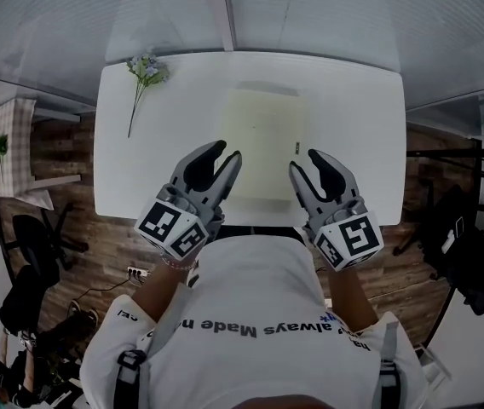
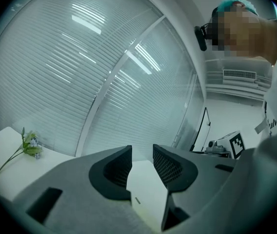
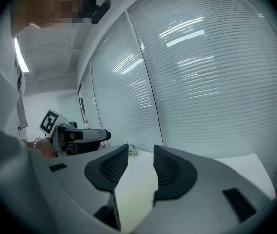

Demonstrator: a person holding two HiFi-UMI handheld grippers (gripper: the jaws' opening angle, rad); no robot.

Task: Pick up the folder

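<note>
Pale yellow, the folder (image 1: 263, 143) lies flat in the middle of the white surface (image 1: 140, 177), with its long sides running away from the person. A flower sprig (image 1: 146, 71) lies well apart from it, near the far left corner.

The left hand-held gripper (image 1: 227, 152) is at the near left corner of the folder, and the right hand-held gripper (image 1: 307, 161) is at the near right corner. Both point forward and a little downward. In each gripper view the jaws are spread, with a clear gap between the pads, and nothing is pinched. The right gripper view shows the yellowish sheet lying under and beyond that gap. In the left gripper view the pale patch between the jaws is probably the folder too, but the colour there is too washed out to be sure.

I judge that the step in hand is the approach: the folder is not yet grasped and rests fully on the surface. Because it lies flat, the next move calls for getting one jaw of each hand-held gripper under the near edge, perhaps by sliding the folder toward the edge of the surface first. Then both should close at the same time and lift evenly, so the thin sheet does not bend or slip out.
</note>
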